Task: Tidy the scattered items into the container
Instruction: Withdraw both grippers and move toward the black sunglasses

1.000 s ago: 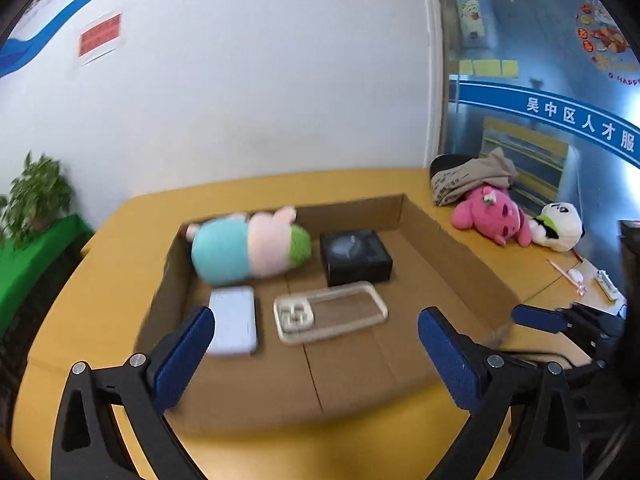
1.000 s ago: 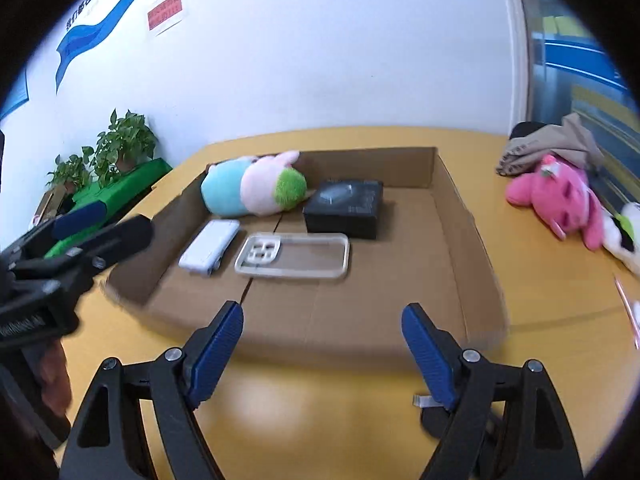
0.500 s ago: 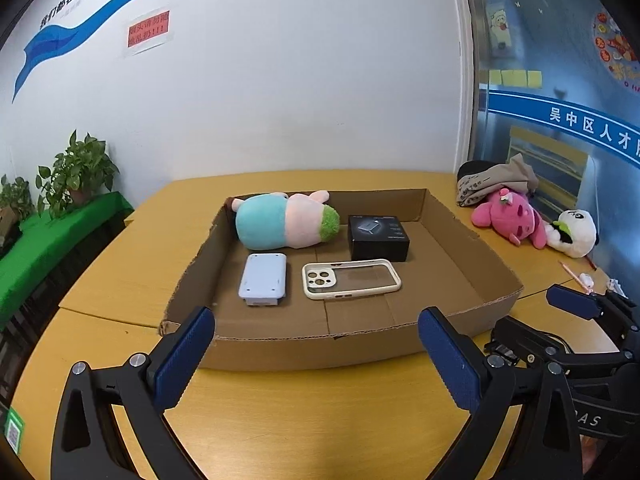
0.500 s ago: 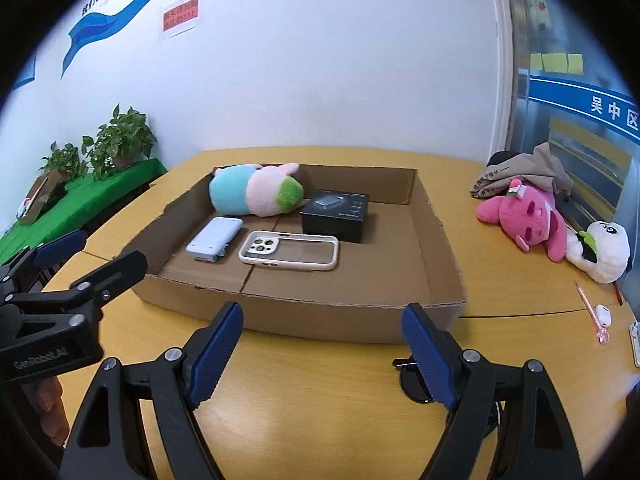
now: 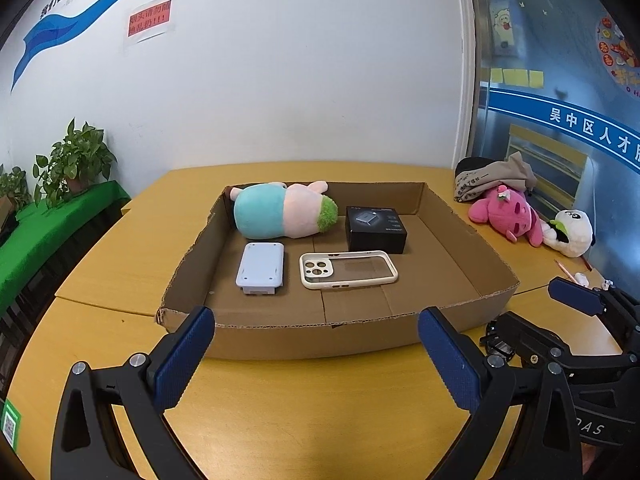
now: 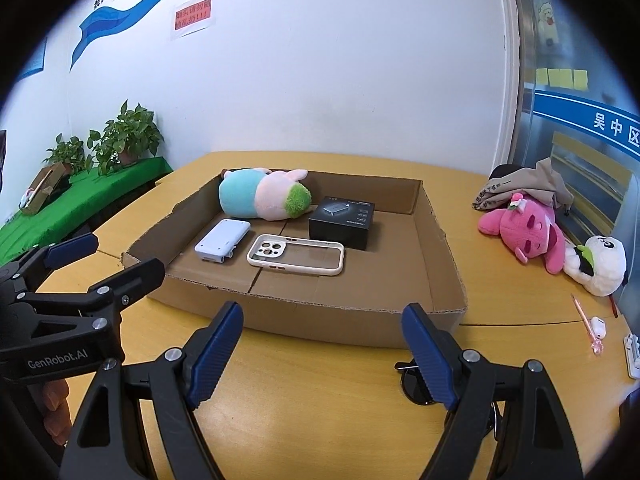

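A shallow cardboard box [image 5: 448, 320] [image 6: 440, 236] sits on the yellow table. Inside lie a teal and pink plush [image 5: 280, 210] [image 6: 262, 198], a black box [image 5: 375, 229] [image 6: 343, 222], a white device [image 5: 261, 267] [image 6: 222, 240] and a clear phone case [image 5: 348, 269] [image 6: 296, 258]. My left gripper [image 5: 316, 356] hangs open and empty just short of the box's near wall. Beside it, my right gripper [image 6: 320, 354] is open and empty too, above the bare table. Dark sunglasses [image 6: 416, 384] lie under its right finger.
Right of the box lie a pink plush [image 5: 508, 216] [image 6: 528, 236], a panda plush [image 5: 572, 232] [image 6: 600, 264], a beige cloth heap [image 5: 492, 180], a pink pen [image 6: 586, 324] and small white items [image 6: 598, 326]. Potted plants [image 5: 72, 160] on a green stand fill the far left.
Both grippers have pulled back from over the box toward the near table edge; the box now lies wholly beyond the fingertips. Both stay open and empty.
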`<state>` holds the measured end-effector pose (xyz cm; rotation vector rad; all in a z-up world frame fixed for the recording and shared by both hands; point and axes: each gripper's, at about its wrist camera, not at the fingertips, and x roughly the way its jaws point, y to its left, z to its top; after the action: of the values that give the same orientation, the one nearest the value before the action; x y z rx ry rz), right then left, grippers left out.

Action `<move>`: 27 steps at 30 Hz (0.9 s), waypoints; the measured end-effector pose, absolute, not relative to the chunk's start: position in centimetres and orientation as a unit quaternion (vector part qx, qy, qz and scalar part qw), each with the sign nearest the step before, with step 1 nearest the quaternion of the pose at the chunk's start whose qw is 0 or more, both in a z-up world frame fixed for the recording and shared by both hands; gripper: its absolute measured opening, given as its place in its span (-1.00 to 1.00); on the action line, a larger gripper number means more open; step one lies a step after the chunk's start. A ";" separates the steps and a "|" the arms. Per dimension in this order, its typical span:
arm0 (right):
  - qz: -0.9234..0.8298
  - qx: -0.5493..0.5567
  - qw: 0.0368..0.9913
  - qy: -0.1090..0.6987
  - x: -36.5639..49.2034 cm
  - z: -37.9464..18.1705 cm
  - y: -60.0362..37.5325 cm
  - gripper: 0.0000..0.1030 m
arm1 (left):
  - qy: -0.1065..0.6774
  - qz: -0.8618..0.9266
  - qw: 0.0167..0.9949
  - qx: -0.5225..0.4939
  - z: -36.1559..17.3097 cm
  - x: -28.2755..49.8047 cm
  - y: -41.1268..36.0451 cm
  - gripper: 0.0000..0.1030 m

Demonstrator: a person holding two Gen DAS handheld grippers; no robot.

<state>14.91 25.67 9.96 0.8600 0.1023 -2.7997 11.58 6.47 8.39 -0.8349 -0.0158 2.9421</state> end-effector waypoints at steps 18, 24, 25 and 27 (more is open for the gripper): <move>-0.946 0.302 0.112 0.026 15.0 9.6 26.0 0.58 | -0.002 0.957 0.043 -0.286 7.3 11.4 7.0 0.99; -0.945 0.310 0.107 0.014 14.7 9.6 27.1 0.58 | -0.029 0.953 0.065 -0.296 6.8 11.3 7.0 1.00; -0.945 0.309 0.106 0.014 14.7 9.7 27.3 0.58 | -0.031 0.952 0.068 -0.296 6.7 11.2 7.0 1.00; -0.946 0.308 0.104 0.016 14.7 9.8 27.4 0.58 | -0.030 0.953 0.066 -0.295 6.7 11.2 7.1 1.00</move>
<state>14.73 27.39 9.79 0.9069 0.0486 -2.7881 11.18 7.14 6.72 -0.8893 -0.0909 2.8727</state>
